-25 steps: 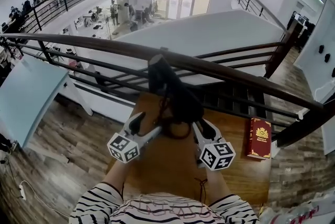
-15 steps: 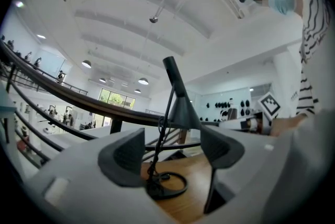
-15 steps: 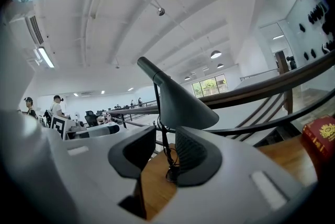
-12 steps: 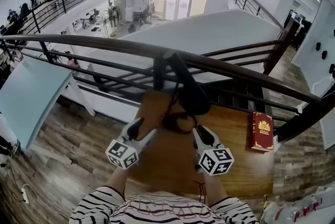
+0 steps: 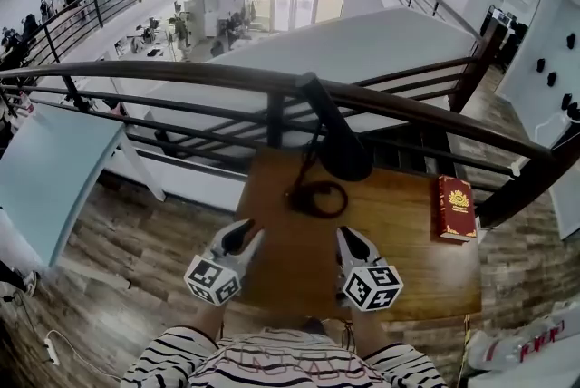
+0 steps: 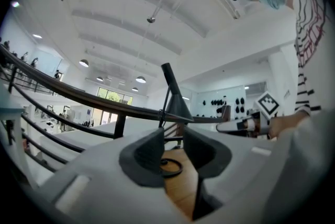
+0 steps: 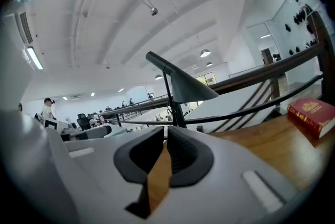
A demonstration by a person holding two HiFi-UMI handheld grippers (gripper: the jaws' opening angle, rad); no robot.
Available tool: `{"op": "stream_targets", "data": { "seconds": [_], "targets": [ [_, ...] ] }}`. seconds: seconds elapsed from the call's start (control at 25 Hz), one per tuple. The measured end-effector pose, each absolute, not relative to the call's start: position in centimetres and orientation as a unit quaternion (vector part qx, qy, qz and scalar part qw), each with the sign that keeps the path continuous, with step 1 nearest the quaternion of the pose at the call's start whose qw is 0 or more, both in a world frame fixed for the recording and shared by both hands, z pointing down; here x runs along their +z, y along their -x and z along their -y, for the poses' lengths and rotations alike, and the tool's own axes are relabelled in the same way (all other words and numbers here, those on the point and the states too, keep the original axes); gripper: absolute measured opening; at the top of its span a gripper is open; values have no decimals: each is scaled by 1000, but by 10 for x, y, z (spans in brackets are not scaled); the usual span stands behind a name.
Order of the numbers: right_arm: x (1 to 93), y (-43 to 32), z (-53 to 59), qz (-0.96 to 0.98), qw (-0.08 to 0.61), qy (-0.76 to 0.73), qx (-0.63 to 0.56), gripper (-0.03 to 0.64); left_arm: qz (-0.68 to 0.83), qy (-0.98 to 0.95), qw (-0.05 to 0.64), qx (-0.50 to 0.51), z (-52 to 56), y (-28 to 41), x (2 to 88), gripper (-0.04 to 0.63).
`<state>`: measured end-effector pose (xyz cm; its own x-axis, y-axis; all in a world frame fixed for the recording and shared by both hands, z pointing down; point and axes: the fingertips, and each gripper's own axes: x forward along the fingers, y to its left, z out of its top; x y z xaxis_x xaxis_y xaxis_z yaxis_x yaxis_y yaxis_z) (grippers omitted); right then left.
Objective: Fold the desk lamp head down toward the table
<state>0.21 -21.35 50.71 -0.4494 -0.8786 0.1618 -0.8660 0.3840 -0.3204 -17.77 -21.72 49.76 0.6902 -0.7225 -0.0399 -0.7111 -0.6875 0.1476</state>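
The black desk lamp (image 5: pixel 337 141) stands at the far side of the wooden table (image 5: pixel 399 259), its cone head (image 5: pixel 344 158) tilted downward over its ring base (image 5: pixel 317 197). Both grippers hover near the table's front edge, apart from the lamp. My left gripper (image 5: pixel 240 237) has just been closing; a narrow gap remains and nothing is between its jaws. My right gripper (image 5: pixel 350 241) has also just been closing, and its pads nearly meet on nothing. The lamp (image 6: pixel 177 104) shows ahead of the left gripper (image 6: pixel 174 136), and the lamp (image 7: pixel 186 88) also rises beyond the right gripper (image 7: pixel 165 140).
A red book (image 5: pixel 455 207) lies at the table's right edge. A dark wooden handrail (image 5: pixel 181 73) with metal bars runs just behind the table, above an open drop to a lower floor. The lamp's cord (image 5: pixel 308 167) hangs by the stem.
Both grippers have drawn back from the lamp toward the table's front edge, and their jaws have narrowed. The lamp stands free with its head angled down.
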Motion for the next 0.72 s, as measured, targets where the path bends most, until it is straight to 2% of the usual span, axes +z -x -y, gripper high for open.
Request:
{"op": "stream_targets", "data": {
  "seconds": [0.12,0.36,0.48,0.72],
  "targets": [
    [515,7,202,-829,23,528,-183,2,380,-922,62,-42,208,184,506,87],
    [523,9,167,-826,26,531,-187,2,372,-925,69,-38,178,186,514,47],
    [521,6,156,-826,26,532,-187,0,365,-928,68,-34,164,182,513,3],
    [525,15,152,-834,19,517,-190,1,378,-922,78,-29,154,194,520,3]
  ]
}}
